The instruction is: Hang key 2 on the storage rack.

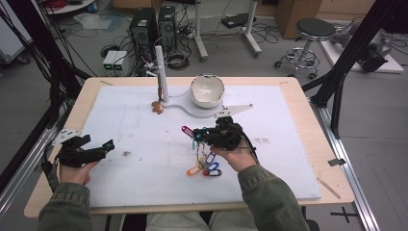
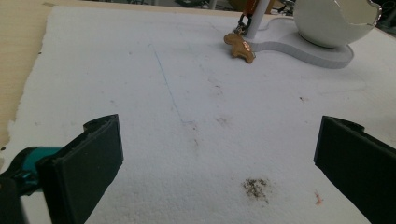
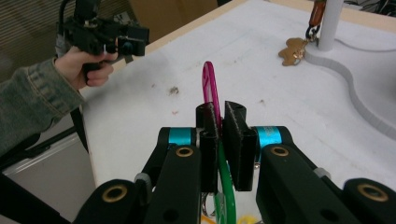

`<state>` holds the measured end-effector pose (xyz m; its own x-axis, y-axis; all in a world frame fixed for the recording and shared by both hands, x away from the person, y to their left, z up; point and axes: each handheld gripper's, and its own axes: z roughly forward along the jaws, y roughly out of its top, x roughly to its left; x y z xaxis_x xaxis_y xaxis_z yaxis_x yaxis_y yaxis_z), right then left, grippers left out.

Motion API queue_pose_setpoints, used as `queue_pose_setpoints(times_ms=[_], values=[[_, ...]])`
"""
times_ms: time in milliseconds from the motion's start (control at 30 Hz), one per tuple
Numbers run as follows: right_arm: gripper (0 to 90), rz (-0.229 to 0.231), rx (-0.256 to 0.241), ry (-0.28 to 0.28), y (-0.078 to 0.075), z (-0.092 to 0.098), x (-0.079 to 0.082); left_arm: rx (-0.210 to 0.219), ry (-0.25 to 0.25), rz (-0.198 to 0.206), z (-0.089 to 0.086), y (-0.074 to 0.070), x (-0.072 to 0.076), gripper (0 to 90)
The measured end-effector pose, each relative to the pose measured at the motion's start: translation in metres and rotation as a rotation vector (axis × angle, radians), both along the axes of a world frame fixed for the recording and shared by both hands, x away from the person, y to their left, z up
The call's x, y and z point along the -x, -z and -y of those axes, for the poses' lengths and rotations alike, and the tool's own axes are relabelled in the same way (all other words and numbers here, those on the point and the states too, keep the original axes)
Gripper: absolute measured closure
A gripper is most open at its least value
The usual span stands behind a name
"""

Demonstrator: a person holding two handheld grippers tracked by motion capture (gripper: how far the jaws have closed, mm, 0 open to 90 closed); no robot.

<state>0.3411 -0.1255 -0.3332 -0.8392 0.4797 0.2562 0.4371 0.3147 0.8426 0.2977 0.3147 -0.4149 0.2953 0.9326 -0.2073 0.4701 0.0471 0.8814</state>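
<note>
White foam covers the counter. Right gripper is clamped on a bunch of key tags, lifting it; left gripper waits, jaws apart. Next, probably hanging it on the post.

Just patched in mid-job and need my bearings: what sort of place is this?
Most likely a robotics lab or workshop: black desktop computer towers and loose cables on the grey floor, a round black rolling stool, and a pale wooden table framed by black metal struts.

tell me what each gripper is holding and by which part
The right gripper pinches the magenta key tag of a bunch of coloured key tags by its lower part. The left gripper is open, holding nothing.
</note>
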Motion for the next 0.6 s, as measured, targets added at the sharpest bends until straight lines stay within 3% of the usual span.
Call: queue_pose_setpoints(times_ms=[600], values=[[84.5, 0.017, -0.062, 0.017, -0.045, -0.017, -0.034, 0.006, 0.001, 0.005, -0.001, 0.000, 0.000, 2.1]])
